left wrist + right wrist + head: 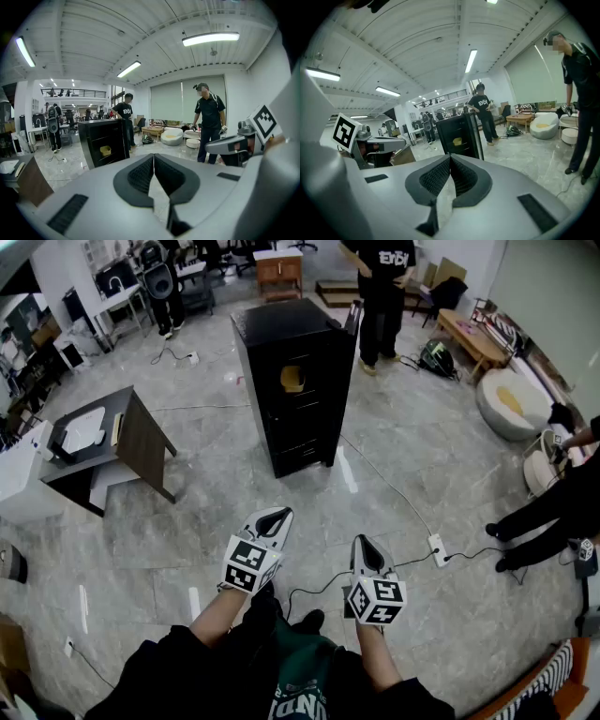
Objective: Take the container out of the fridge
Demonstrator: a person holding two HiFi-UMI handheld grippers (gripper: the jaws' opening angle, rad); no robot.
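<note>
A tall black fridge (295, 381) stands in the middle of the floor, its door swung open at the right side. On an upper shelf inside sits a small yellow container (292, 379), also visible in the left gripper view as the container (106, 150) and in the right gripper view as the container (457, 140). My left gripper (278, 516) and right gripper (365, 542) are held side by side well short of the fridge, pointing toward it. Both are shut with nothing between the jaws, as the left gripper (153, 156) and the right gripper (450, 157) show.
A dark table (103, 442) with white items stands at the left. A power strip (437, 549) and cables lie on the floor to the right. A person in black (380, 292) stands behind the fridge; another person's legs (539, 517) are at right. A beanbag (511, 404) sits at far right.
</note>
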